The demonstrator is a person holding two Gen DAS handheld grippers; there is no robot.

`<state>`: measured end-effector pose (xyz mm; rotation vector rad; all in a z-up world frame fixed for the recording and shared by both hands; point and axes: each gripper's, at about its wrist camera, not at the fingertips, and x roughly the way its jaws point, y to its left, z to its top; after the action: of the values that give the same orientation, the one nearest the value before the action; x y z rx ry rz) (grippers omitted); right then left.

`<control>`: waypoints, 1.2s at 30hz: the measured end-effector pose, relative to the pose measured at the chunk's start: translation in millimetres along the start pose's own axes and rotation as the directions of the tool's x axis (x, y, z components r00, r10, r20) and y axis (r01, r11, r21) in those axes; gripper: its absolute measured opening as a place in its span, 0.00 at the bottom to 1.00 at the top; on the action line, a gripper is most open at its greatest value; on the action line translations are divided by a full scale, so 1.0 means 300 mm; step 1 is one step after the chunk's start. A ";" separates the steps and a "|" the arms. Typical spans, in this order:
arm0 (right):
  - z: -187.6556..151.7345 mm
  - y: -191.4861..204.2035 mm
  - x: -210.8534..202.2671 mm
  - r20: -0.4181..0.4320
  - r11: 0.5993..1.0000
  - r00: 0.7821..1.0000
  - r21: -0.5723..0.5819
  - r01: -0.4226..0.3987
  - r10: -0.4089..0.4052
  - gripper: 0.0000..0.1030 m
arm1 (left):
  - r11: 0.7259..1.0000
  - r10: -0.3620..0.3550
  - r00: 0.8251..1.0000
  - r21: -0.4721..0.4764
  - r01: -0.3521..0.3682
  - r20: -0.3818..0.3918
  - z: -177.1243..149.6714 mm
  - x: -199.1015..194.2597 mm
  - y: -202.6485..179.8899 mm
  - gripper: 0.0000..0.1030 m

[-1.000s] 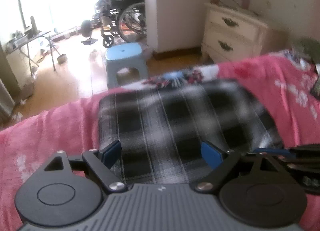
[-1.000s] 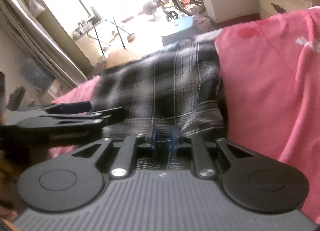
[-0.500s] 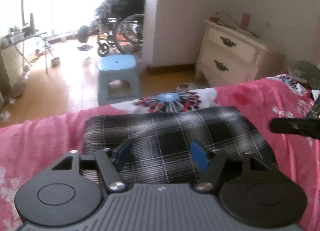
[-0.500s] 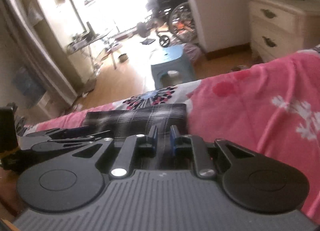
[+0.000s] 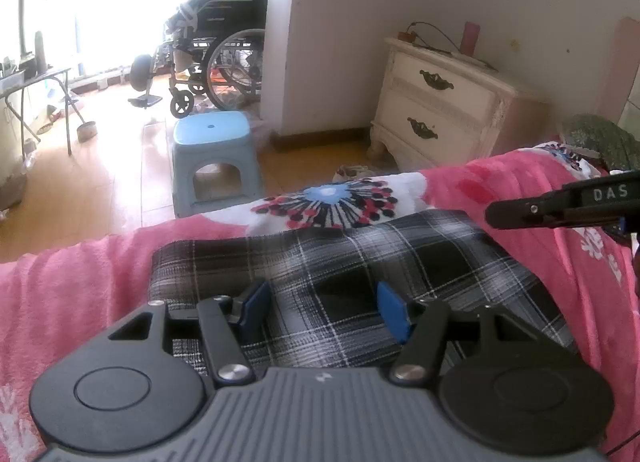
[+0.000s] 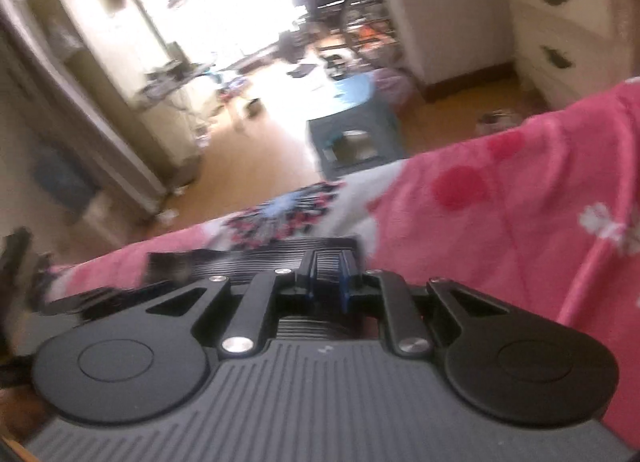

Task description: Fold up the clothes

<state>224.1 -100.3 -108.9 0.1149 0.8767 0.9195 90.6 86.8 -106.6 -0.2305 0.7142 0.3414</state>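
**Folded plaid garment on the bed, left jaws open over it, right nearly closed and empty**

The plaid garment (image 5: 340, 274) lies as a flat folded rectangle on the pink blanket (image 5: 72, 286), directly ahead of and under the left gripper (image 5: 326, 308). The left jaws stand moderately apart with cloth showing between the blue pads (image 5: 256, 302), but the pads do not press it. Likely hovering low over the near edge to smooth it or take the next fold. The right gripper (image 6: 327, 276) sits to the garment's right, over the blanket edge; it shows in the left wrist view as a black bar off the cloth. Its jaws are narrow, almost together, with nothing visibly pinched, though that view is blurred. The garment's striped edge (image 6: 280, 252) lies just past its fingertips. The fold looks mostly done; the garment sits near the bed's far edge, above the blue stool (image 5: 212, 134).
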 end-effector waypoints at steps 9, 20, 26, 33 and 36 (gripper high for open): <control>0.003 -0.062 0.191 -0.039 0.999 0.999 0.042 -0.019 0.021 0.06 | 1.000 0.011 1.000 0.016 -0.011 0.010 -0.005 0.011 -0.005 0.64; -0.020 -0.117 -0.001 0.038 0.969 0.999 0.243 -0.039 0.031 0.12 | 1.000 0.020 1.000 0.006 -0.020 0.013 -0.005 0.011 -0.003 0.66; -0.054 -0.013 -0.027 0.007 0.981 0.993 0.152 -0.116 0.117 0.12 | 0.999 0.033 0.999 0.007 -0.033 0.001 0.003 0.009 -0.005 0.67; -0.117 0.026 0.043 -0.053 0.999 0.998 0.019 -0.041 0.042 0.05 | 0.998 0.056 0.998 0.034 -0.056 -0.018 0.005 0.016 -0.019 0.67; -0.123 0.028 0.043 -0.046 1.000 0.999 0.009 -0.023 0.023 0.01 | 0.998 0.061 0.998 0.034 -0.060 -0.019 0.008 0.017 -0.020 0.67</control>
<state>196.6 -95.4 -137.3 0.1120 0.9234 0.9429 97.9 83.3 -107.9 -0.1808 0.7471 0.3851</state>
